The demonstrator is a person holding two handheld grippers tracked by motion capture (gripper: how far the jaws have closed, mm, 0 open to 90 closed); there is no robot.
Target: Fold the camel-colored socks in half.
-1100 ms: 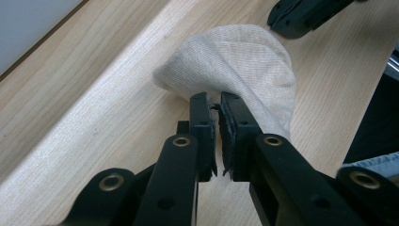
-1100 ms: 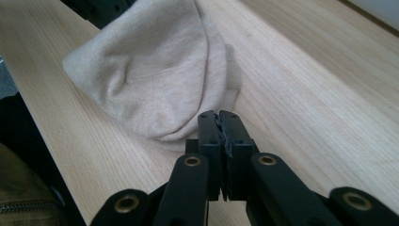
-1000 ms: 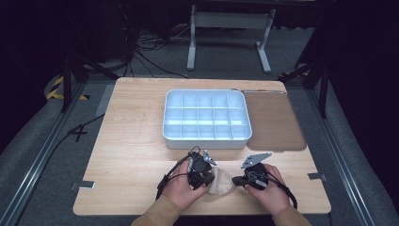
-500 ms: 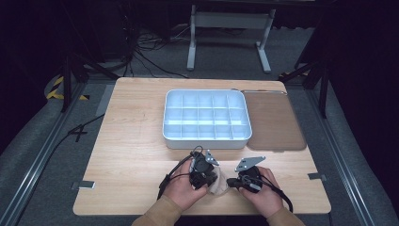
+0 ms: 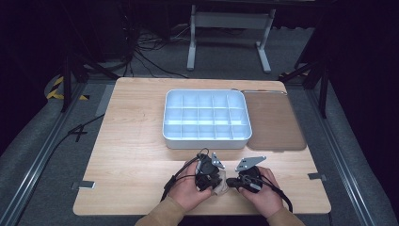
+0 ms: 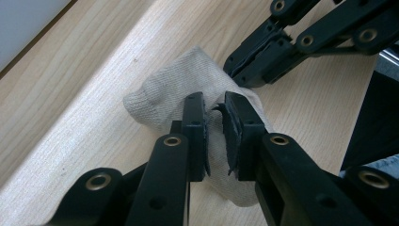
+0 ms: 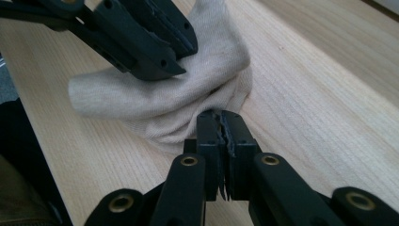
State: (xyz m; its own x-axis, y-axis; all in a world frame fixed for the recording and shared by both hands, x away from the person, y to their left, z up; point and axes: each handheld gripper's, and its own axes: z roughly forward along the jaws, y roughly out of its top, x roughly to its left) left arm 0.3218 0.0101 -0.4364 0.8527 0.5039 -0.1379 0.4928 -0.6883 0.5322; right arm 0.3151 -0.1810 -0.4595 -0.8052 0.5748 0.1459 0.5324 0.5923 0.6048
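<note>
A small beige knitted cloth (image 5: 221,188) lies bunched on the wooden table near the front edge, between the two hands. My left gripper (image 5: 214,181) points down onto it. Its jaws have just been opening and stand a little apart (image 6: 214,101), with the cloth (image 6: 160,94) under them and no pad pressing on it. My right gripper (image 5: 231,181) comes in from the right. Its jaws (image 7: 219,117) are nearly together and pinch the near edge of the cloth (image 7: 188,94). The left gripper (image 7: 183,49) lies across the cloth's far side there.
A white tray (image 5: 205,139) with several empty compartments stands at mid-table, behind the hands. A brown mat (image 5: 275,122) lies to its right. Cables trail from both grippers toward the front edge. Bare wood stretches to the left.
Less of the cloth shows between the grippers than a second ago. Both hands have hardly shifted.
</note>
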